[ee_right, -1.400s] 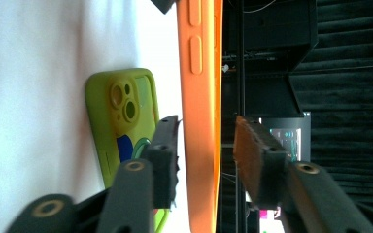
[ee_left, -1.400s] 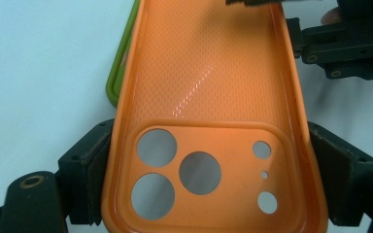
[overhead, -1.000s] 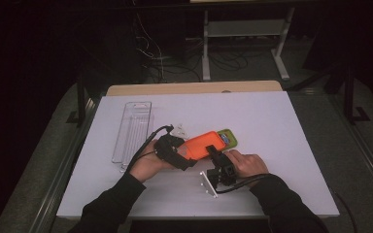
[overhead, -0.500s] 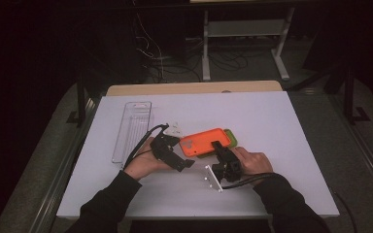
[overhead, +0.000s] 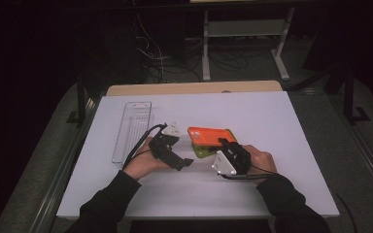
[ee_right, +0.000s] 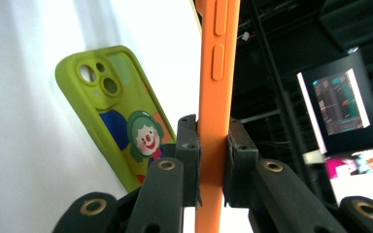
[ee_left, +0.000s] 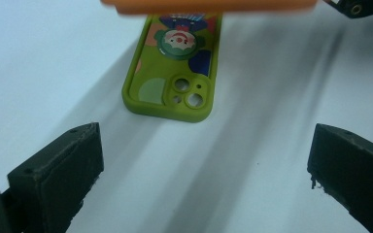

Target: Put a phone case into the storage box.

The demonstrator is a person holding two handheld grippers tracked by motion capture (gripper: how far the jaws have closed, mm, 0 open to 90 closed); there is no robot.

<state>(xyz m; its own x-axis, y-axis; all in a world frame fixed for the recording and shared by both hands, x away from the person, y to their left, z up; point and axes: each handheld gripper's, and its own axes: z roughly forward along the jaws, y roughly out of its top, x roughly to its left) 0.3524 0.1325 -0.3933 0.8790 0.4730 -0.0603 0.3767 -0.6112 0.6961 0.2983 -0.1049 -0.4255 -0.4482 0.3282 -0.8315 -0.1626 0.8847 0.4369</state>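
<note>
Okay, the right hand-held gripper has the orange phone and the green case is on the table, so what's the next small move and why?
Probably carry the orange phone sideways, clear of the green case, and set it on bare table. The right hand-held gripper is clamped on the phone's edge, which hangs just above the case lying flat with its clown picture up. The left hand-held gripper stands open, nothing between its jaws, free to handle the case.

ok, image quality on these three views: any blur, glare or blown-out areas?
High view: white table lit evenly, room behind nearly black. Left gripper view: orange phone at the top edge is blurred, green case fairly sharp, soft streaked shadows on the table. Right gripper view: table washed out to white, dark room with a bright screen at right.
</note>
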